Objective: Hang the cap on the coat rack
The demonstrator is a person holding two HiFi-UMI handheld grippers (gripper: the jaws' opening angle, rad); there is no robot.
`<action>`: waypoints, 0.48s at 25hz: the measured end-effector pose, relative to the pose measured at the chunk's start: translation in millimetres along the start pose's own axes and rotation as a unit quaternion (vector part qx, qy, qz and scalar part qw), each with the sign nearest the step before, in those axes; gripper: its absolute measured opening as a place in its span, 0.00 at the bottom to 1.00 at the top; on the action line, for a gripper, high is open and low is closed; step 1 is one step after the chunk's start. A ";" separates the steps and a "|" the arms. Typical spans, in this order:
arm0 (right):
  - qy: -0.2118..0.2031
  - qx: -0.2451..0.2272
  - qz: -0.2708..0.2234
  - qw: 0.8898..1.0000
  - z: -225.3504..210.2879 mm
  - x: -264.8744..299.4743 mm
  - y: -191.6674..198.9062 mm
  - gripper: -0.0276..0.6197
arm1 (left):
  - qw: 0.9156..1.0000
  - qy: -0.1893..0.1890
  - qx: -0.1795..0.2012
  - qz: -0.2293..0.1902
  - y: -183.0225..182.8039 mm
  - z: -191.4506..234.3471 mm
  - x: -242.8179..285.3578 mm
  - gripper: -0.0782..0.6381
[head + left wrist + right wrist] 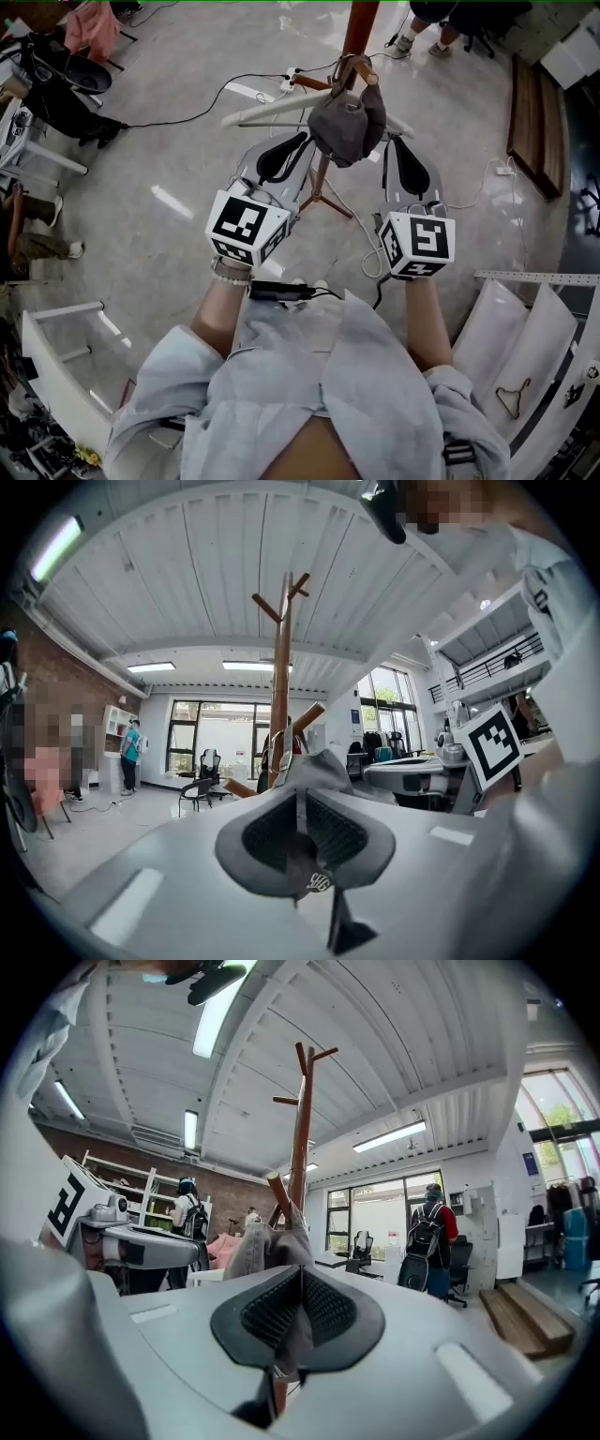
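A grey cap (347,122) hangs on a peg of the brown wooden coat rack (359,28), up against its pole. My left gripper (302,141) holds the cap's left edge and my right gripper (392,142) its right edge. In the left gripper view the black pads (267,832) are closed, with cap fabric (317,769) pinched between them and the rack pole (281,667) behind. The right gripper view shows its pads (328,1312) closed on a fold of the cap (272,1241), just in front of the pole (302,1138).
A white bar (272,108) sticks out left beside the rack, whose tripod feet (328,202) stand on the floor below. Cables and a power strip (291,84) lie behind. White furniture (525,356) stands at right, a white table (56,347) at left. People stand in the background.
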State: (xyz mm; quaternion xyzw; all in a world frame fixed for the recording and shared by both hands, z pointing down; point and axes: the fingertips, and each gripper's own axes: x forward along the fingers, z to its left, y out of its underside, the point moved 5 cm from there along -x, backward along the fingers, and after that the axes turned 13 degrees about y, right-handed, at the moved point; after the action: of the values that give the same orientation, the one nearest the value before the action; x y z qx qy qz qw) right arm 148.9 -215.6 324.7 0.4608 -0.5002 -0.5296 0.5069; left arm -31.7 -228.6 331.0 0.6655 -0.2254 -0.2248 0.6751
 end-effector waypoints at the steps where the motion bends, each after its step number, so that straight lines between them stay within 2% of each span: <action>1: 0.001 -0.002 -0.004 1.000 0.5 -3.6 -3.0 0.06 | 1.000 -0.003 0.002 -0.004 -4.0 -1.8 -2.9 0.15; 7: -0.004 0.004 -0.024 1.000 3.6 -23.0 -18.6 0.05 | 1.000 -0.007 0.009 -0.028 -24.0 -15.1 -16.5 0.12; 12: -0.014 0.004 -0.033 0.999 6.9 -34.3 -26.2 0.05 | 1.000 0.003 0.009 -0.020 -24.8 -24.3 -21.7 0.11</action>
State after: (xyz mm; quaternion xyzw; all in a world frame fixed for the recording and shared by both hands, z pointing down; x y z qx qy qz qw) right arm 142.1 -181.3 298.4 0.4719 -0.4937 -0.5505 0.4801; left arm -34.4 -196.5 305.8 0.6764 -0.2121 -0.2343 0.6652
